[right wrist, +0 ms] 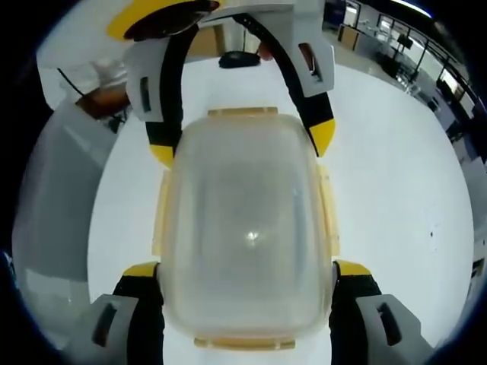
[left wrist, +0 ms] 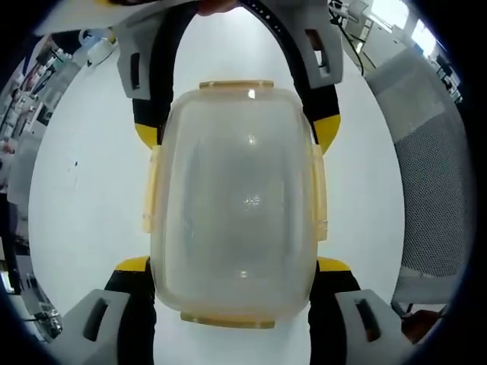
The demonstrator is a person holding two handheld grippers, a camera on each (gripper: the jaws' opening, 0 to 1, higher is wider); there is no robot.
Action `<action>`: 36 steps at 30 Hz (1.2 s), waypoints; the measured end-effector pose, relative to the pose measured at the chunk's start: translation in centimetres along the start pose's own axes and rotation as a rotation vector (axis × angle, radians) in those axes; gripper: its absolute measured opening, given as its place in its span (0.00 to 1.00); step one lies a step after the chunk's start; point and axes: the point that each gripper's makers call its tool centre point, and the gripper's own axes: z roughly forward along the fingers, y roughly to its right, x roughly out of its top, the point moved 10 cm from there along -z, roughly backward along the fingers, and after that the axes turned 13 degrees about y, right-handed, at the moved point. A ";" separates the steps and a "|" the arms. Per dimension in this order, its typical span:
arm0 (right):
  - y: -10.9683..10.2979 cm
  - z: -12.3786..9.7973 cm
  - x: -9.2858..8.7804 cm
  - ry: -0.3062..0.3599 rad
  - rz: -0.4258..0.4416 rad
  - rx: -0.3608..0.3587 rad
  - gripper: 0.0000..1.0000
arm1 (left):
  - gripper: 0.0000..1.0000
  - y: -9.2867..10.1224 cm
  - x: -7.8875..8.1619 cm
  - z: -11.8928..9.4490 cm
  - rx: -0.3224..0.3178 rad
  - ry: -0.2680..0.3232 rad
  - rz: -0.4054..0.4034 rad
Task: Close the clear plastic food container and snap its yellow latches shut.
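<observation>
While both grippers straddle the clear plastic food container [left wrist: 236, 205] from opposite ends, the lid sits on top of the body and the container rests on the white table [left wrist: 76, 198].

Left gripper [left wrist: 232, 262]: jaws apart, yellow-tipped, one on each long side at the near end; whether they press the walls I cannot tell. Right gripper [right wrist: 247, 268]: same arrangement, jaws spread, flanking its own near end. Each view also shows the opposite gripper reaching in from the top.

Yellow latches: one on each of the four sides. The long-side latches [left wrist: 150, 190] appear to flare outward slightly, so judged not yet snapped; the end latches [left wrist: 236, 86] are hard to read.

Step in hand (judgement): lid seated, latching about to begin. The next move calls for bringing a jaw tip against a latch flap and pressing it inward and down against the rim while the other gripper steadies the box.

Room: open table on both long sides. A mesh chair back [left wrist: 430, 190] stands beyond the table edge, well apart.
</observation>
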 end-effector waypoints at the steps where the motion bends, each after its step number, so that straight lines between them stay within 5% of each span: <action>1: 0.1 0.0 0.0 -0.001 -0.001 0.000 0.91 | 0.84 -0.1 0.0 0.0 0.001 0.002 -0.002; 36: 2.6 0.2 0.4 0.005 0.006 -0.016 0.92 | 0.84 -2.8 -0.3 0.1 -0.005 -0.006 0.002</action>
